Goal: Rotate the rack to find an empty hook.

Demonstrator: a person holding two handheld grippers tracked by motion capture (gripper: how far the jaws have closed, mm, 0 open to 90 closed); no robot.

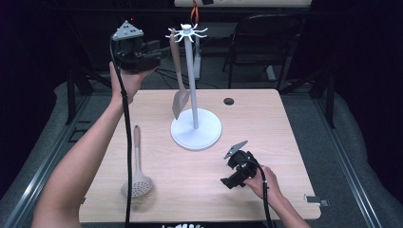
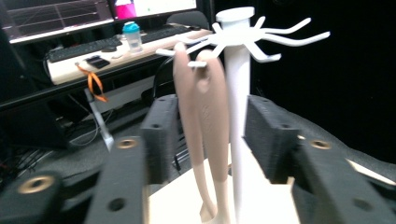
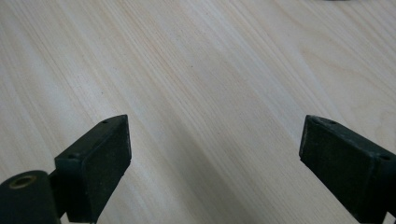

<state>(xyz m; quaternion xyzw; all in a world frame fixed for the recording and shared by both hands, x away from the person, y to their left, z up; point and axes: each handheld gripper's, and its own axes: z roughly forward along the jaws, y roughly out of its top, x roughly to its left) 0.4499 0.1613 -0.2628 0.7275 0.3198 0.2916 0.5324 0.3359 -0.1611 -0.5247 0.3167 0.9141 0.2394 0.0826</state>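
The two black jaws of the left gripper point(image 2: 210, 140) sit right up front in the left gripper view, parted about halfway, with the beige spatula point(image 2: 201, 126) handle between them but not pinched by either pad. The spatula is hung by its hole on a prong of the white rack point(image 2: 238, 93), blade dangling just above the rack base. Probably the release step, so the jaws are best drawn straight back without the handle being brushed, or the hook could be slipped off. The right gripper point(image 3: 212, 154) is held wide open and empty over the table point(image 3: 196, 70). The slotted spoon point(image 1: 137, 178) is probably picked up next.
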